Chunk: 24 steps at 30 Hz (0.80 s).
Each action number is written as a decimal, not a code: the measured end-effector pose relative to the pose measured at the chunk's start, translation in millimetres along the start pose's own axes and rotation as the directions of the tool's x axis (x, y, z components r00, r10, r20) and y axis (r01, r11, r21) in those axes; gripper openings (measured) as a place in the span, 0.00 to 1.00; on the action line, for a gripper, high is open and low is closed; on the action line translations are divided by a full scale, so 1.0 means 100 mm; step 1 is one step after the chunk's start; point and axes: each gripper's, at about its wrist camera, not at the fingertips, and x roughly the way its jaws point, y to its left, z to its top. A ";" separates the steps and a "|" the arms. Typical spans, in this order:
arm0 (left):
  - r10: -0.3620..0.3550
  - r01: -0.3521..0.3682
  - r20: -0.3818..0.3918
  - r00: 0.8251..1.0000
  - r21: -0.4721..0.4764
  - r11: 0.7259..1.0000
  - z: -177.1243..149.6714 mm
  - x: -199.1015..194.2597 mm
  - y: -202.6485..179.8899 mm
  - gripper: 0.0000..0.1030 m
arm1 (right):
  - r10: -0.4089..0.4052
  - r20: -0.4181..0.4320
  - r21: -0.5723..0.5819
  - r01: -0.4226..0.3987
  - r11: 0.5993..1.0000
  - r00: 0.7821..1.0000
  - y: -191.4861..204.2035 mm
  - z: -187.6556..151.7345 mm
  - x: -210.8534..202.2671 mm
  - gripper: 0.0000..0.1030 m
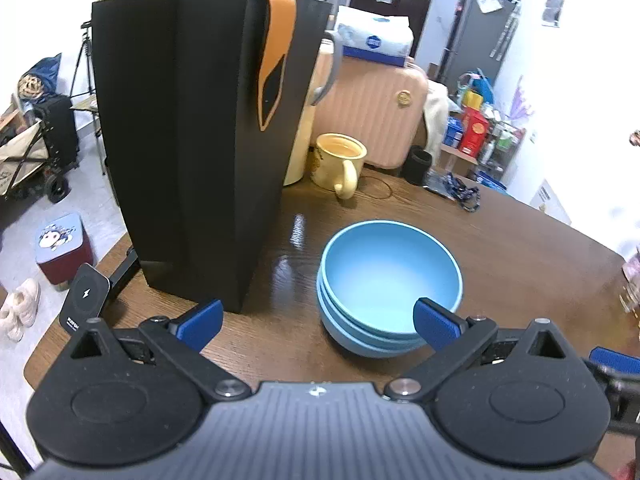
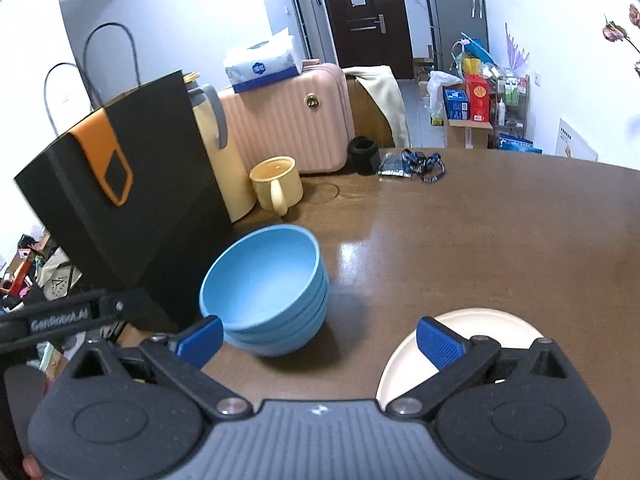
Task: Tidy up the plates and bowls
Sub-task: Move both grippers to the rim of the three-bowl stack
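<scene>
- Left gripper (image 1: 318,326): jaws wide apart, empty, near the bowls (image 1: 390,288).
- Right gripper (image 2: 320,340): jaws wide apart, empty; plate (image 2: 472,328) on its right.
- Bag (image 1: 188,140) left of the bowls.

— Colours, bowls and plate?
— Stacked bowls (image 1: 390,280) plain light blue; plate (image 2: 476,332) plain cream-white.
— Table?
— Table (image 2: 500,240) dark brown, wood grain.
— Remainder?
— Bag (image 1: 188,140) black with orange tab; mug (image 1: 340,164) pale yellow; suitcase (image 2: 288,120) ribbed pink; gripper pads (image 1: 438,322) blue.
</scene>
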 end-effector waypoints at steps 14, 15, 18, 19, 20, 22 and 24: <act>-0.108 0.116 -0.069 0.992 0.134 0.984 0.25 0.30 0.07 1.00 | -0.112 0.022 0.076 0.110 0.991 0.993 0.25 -0.17 -0.01 1.00; -0.115 0.125 -0.078 0.990 0.144 0.982 0.26 0.33 0.07 1.00 | -0.121 0.024 0.082 0.119 0.990 0.992 0.25 -0.16 0.00 1.00; -0.133 0.150 -0.106 0.985 0.175 0.973 0.27 0.44 0.05 1.00 | -0.146 0.026 0.102 0.142 0.985 0.989 0.28 -0.13 0.07 1.00; -0.141 0.160 -0.114 0.983 0.181 0.970 0.28 0.47 0.05 1.00 | -0.154 0.024 0.110 0.150 0.982 0.988 0.29 -0.11 0.09 1.00; -0.150 0.171 -0.121 0.981 0.185 0.968 0.29 0.50 0.05 1.00 | -0.160 0.023 0.120 0.156 0.980 0.987 0.29 -0.10 0.10 1.00; -0.157 0.181 -0.131 0.979 0.197 0.964 0.33 0.56 0.05 1.00 | -0.170 0.017 0.146 0.166 0.975 0.985 0.28 -0.08 0.15 1.00; -0.160 0.187 -0.135 0.978 0.210 0.960 0.37 0.59 0.04 1.00 | -0.189 0.006 0.171 0.185 0.968 0.982 0.27 -0.06 0.19 1.00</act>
